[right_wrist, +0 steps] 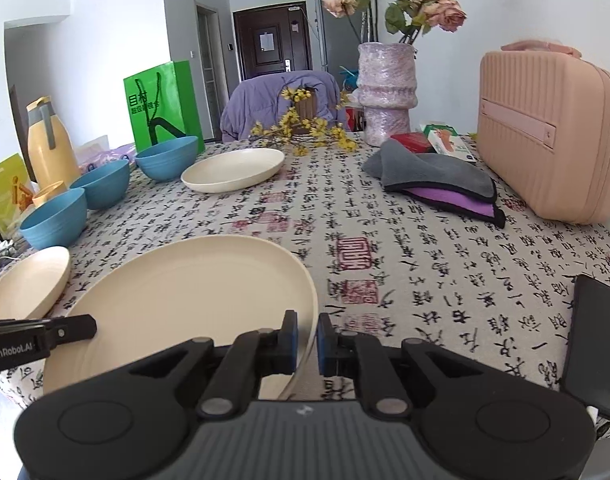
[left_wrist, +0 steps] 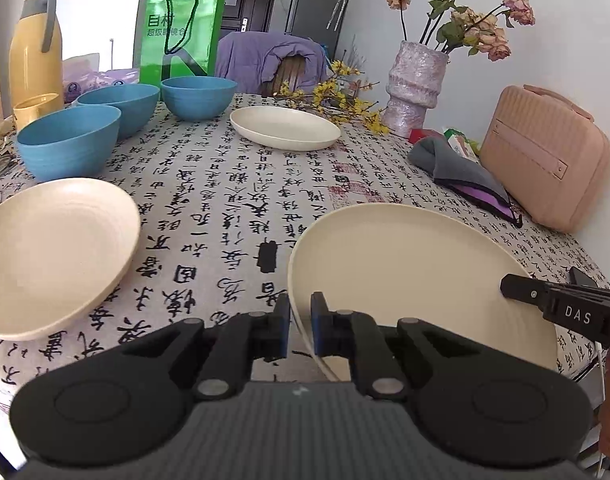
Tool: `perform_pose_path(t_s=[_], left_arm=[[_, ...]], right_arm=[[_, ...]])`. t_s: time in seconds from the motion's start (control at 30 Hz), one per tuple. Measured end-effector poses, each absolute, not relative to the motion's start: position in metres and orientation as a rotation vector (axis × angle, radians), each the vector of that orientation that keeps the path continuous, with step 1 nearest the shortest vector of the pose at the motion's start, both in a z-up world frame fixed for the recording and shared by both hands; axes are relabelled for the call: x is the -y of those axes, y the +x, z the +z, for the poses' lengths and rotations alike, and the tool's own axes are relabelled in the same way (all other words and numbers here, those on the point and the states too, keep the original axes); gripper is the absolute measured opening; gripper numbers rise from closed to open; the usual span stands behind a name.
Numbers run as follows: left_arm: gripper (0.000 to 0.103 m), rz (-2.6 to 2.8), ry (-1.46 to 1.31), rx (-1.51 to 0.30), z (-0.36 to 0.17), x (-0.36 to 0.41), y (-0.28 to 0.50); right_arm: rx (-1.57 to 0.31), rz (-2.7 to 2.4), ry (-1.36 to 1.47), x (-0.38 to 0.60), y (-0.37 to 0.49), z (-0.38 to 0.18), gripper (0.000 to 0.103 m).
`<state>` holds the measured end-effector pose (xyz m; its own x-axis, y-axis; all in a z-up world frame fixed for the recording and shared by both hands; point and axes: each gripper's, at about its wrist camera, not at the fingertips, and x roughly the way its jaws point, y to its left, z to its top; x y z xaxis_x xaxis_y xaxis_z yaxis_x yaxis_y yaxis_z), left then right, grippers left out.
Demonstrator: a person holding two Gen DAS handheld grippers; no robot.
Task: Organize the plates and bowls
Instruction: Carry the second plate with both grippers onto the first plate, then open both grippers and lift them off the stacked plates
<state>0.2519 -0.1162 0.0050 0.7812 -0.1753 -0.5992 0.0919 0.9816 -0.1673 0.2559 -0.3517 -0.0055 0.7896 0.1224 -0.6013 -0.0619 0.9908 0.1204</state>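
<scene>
A cream plate (left_wrist: 417, 280) (right_wrist: 193, 292) hangs tilted just above the patterned tablecloth, gripped on both sides. My left gripper (left_wrist: 300, 320) is shut on its left rim, and my right gripper (right_wrist: 306, 338) is shut on its right rim. Each gripper also shows at the edge of the other's view. A second cream plate (left_wrist: 53, 252) (right_wrist: 25, 284) lies at the left, and a third (left_wrist: 285, 128) (right_wrist: 233, 170) lies further back in the middle. Three blue bowls (left_wrist: 69, 140) (left_wrist: 121, 104) (left_wrist: 199, 94) stand apart in a row at the back left.
A yellow thermos (left_wrist: 35, 48) and a green bag (left_wrist: 177, 36) stand behind the bowls. A vase (left_wrist: 415, 84), yellow flower sprigs (left_wrist: 337, 100), a grey cloth (right_wrist: 433, 176) and a pink case (right_wrist: 545, 132) fill the right side. A dark phone (right_wrist: 593, 340) lies near the right edge.
</scene>
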Motion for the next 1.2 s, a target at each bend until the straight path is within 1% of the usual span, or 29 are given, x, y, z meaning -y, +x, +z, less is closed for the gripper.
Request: perform_pose_path(t_s=[0.67,0.9,1.2], left_arm=[[0.011,0.031,-0.149,-0.607,0.02,-0.019,0.251],[0.011,0.104,-0.187,-0.615,0.014,-0.079,0.26],[0.011,0.154,-0.189,-0.626,0.005,-0.121,0.269]], right_arm=[[-0.658,0.261,0.073,0.212,0.293,0.002,0.01],[-0.677,0.329,0.05,0.148,0.315,-0.005,0.01],[-0.682,0.352,-0.003,0.092,0.333,-0.013,0.011]])
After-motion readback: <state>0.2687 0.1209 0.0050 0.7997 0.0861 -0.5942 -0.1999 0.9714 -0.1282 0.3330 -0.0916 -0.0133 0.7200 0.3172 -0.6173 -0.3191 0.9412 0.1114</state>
